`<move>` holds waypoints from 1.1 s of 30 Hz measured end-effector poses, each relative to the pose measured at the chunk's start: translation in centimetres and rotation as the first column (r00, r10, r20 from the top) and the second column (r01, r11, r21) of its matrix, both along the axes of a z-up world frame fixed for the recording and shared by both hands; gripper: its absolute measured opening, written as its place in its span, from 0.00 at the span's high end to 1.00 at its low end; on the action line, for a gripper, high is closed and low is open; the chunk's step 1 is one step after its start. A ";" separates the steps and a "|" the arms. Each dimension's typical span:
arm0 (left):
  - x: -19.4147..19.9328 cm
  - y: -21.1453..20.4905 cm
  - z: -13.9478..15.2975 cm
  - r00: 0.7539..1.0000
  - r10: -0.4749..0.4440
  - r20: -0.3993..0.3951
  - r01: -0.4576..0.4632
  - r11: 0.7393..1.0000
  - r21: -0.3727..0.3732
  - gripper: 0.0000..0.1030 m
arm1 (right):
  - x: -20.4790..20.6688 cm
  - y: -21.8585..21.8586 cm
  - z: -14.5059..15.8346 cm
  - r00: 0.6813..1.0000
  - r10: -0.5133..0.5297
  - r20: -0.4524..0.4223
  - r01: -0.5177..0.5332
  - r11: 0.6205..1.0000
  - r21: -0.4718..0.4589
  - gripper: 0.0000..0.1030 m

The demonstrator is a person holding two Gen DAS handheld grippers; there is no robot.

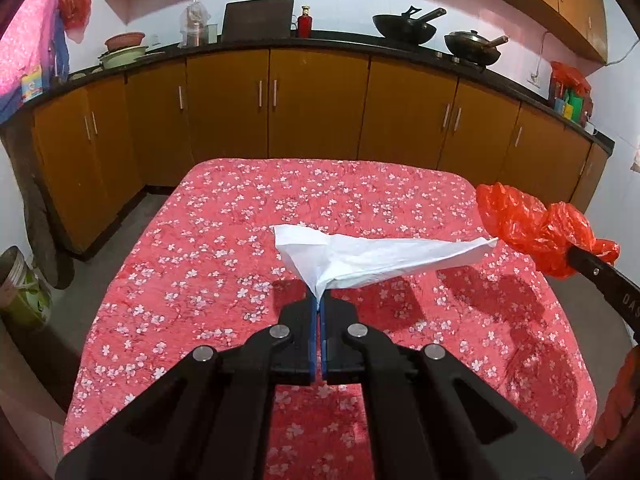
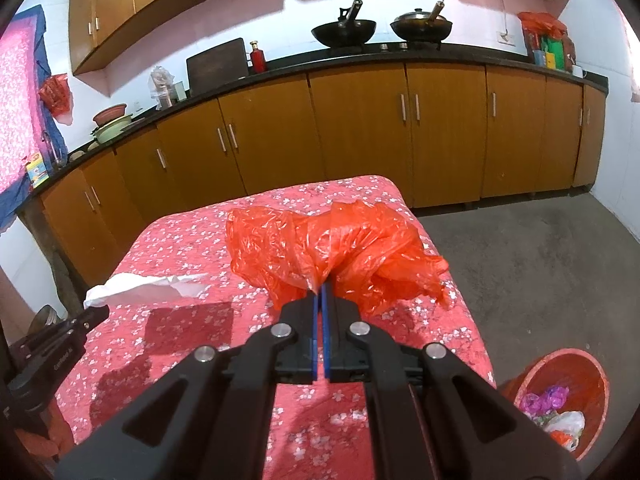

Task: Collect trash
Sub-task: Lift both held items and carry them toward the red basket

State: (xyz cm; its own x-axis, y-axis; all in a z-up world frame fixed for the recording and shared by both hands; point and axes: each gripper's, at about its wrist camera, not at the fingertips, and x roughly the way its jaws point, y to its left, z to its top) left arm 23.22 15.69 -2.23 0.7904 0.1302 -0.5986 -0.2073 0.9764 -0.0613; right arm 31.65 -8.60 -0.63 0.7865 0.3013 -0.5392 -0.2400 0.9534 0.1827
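Carry step under way. Left gripper (image 1: 320, 300) pinched a white tissue (image 1: 372, 256) above the table (image 1: 224, 208) centre, its long axis running toward the right edge. Right gripper (image 2: 321, 290) clamped a crumpled red plastic bag (image 2: 332, 248) over the right edge. Next, probably: swing both to the red bin (image 2: 560, 364) on the floor and release.

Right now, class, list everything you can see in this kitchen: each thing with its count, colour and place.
Crumpled white paper sheet: one, white, held above table.
Crinkled red plastic bag: one, red, held above table.
Floral-cloth table: one, red with white flowers, centre.
Round red waste basket: one, red, on floor right of table, trash inside.
Black woks: two, black, on counter.
Wooden cabinets: orange-brown, under counter.
Red bottle: one, on counter.
Left hand-held gripper: black, blue pads, shut on paper.
Right hand-held gripper: black, blue pads, shut on bag.
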 end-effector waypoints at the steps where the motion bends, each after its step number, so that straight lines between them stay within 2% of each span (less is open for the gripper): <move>1: -0.1 0.1 0.1 1.000 0.002 0.002 -0.002 1.000 0.000 0.99 | -0.1 0.0 0.0 1.000 0.002 0.001 -0.002 1.000 -0.001 0.97; 19: -0.3 -1.7 1.0 1.000 -0.029 0.011 0.029 1.000 0.012 0.99 | -0.6 -1.2 0.3 1.000 -0.008 0.008 0.008 1.000 0.001 0.97; 24: -0.1 -3.4 1.4 0.998 -0.058 0.016 0.058 0.998 0.016 0.99 | -0.7 -1.8 0.6 1.000 -0.028 0.014 0.028 1.000 0.003 0.97; 33: 0.3 -7.6 1.7 0.991 -0.135 0.015 0.135 0.991 0.027 0.99 | -0.8 -5.3 0.5 0.996 -0.092 0.019 0.092 0.996 0.012 0.97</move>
